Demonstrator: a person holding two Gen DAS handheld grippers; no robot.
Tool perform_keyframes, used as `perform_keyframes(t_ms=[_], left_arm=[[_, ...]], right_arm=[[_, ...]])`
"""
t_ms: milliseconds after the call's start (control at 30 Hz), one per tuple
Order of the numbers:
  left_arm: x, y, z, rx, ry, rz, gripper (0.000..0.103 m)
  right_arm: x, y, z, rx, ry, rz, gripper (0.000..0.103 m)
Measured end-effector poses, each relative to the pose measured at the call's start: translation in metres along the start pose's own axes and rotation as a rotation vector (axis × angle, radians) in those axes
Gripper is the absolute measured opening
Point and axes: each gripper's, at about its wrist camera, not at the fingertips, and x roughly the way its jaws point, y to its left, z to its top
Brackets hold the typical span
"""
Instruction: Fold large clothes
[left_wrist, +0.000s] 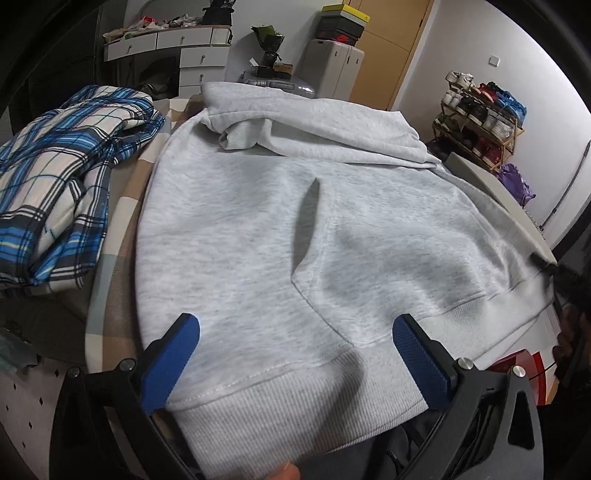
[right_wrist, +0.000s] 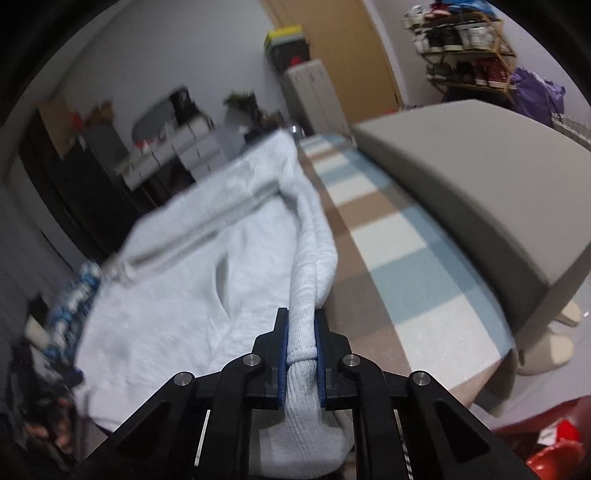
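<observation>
Grey fleece: the hoodie (left_wrist: 280, 229) lies flat on a checked cloth (right_wrist: 399, 251), pocket up. Only the left view shows the plaid shirt (left_wrist: 66, 184) folded beside it, and the left gripper (left_wrist: 295, 354) spread wide over the ribbed hem, its pads apart from the fabric. The right view, blurred, shows the right gripper (right_wrist: 302, 354) pinched tight on a bunched ribbed edge, and a grey cushion (right_wrist: 480, 192). The hoodie's far end is cut off there.
</observation>
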Motion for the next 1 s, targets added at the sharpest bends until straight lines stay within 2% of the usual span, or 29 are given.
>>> perform_keyframes(t_ms=[33, 133, 200, 267, 367, 600, 633, 733, 833, 967, 1000], left_arm=[[0.0, 0.0, 0.0, 0.001, 0.001, 0.001, 0.102], [-0.001, -0.002, -0.001, 0.001, -0.003, -0.003, 0.102], [-0.002, -0.003, -0.002, -0.003, -0.008, 0.005, 0.102], [-0.005, -0.003, -0.003, -0.006, -0.013, 0.005, 0.102], [-0.008, -0.003, -0.004, -0.004, -0.018, 0.01, 0.102], [-0.015, -0.003, -0.01, -0.012, -0.03, 0.044, 0.102], [-0.017, -0.002, -0.011, -0.014, -0.033, 0.054, 0.102], [-0.026, 0.007, -0.017, -0.059, -0.055, 0.084, 0.102], [-0.032, 0.027, -0.026, -0.167, -0.06, 0.071, 0.102], [-0.032, 0.038, -0.033, -0.213, -0.035, 0.072, 0.102], [-0.032, 0.039, -0.034, -0.223, -0.036, 0.052, 0.102]], right_arm=[[0.0, -0.007, 0.002, 0.026, 0.001, -0.009, 0.011], [0.017, -0.024, -0.004, 0.074, 0.076, -0.09, 0.011], [0.026, -0.025, -0.009, 0.071, 0.116, -0.117, 0.012], [0.026, -0.025, -0.009, 0.079, 0.11, -0.115, 0.023], [0.025, -0.032, -0.007, 0.124, 0.119, -0.083, 0.033], [0.029, -0.04, -0.007, 0.167, 0.149, -0.08, 0.046], [0.03, -0.039, -0.006, 0.162, 0.147, -0.08, 0.051], [0.031, -0.035, -0.006, 0.151, 0.151, -0.069, 0.059], [0.032, -0.031, -0.007, 0.144, 0.15, -0.063, 0.059], [0.036, -0.027, -0.006, 0.139, 0.145, -0.059, 0.061], [0.037, -0.026, -0.006, 0.139, 0.145, -0.056, 0.062]])
